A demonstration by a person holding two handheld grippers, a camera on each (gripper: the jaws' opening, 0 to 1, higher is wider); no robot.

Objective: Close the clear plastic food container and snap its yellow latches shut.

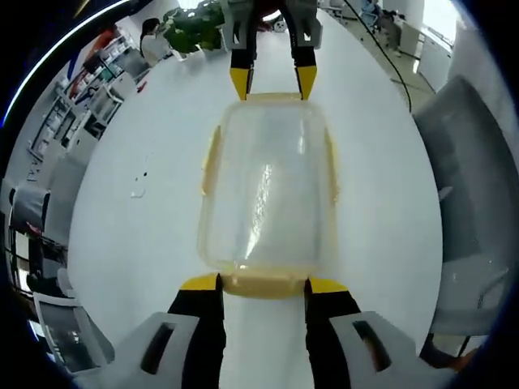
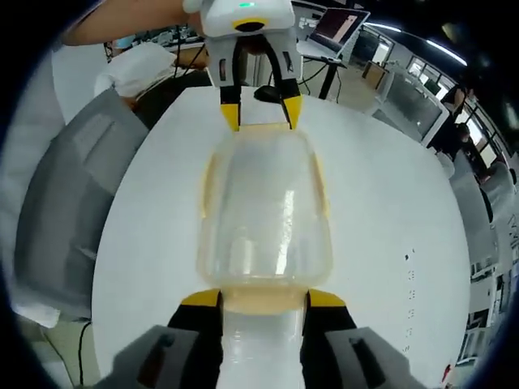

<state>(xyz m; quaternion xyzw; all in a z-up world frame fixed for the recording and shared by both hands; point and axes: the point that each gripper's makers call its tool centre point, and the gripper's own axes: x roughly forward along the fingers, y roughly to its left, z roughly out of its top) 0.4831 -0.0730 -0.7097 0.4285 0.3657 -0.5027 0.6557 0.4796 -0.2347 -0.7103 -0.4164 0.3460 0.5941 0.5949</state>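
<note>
The clear plastic food container (image 1: 268,186) lies lid-on in the middle of a white table (image 1: 146,243), lengthwise between the two grippers. Yellow latches run along its long sides (image 1: 212,158) and short ends. My left gripper (image 1: 263,285) is open, its yellow fingertips (image 1: 200,282) flanking the near end latch (image 1: 263,284). My right gripper (image 1: 273,81) stands open at the far end. In the right gripper view the container (image 2: 263,219) appears from the other end: my right gripper (image 2: 263,298) straddles the end latch (image 2: 263,303), and my left gripper (image 2: 261,112) is opposite.
Grey chairs stand at the table's edge (image 1: 470,203) (image 2: 73,203). A person's arm (image 2: 122,24) reaches in above the left gripper. A laptop (image 2: 340,24), a plant (image 1: 190,28) and a cable (image 1: 389,57) lie beyond. Small specks (image 1: 139,190) mark the table.
</note>
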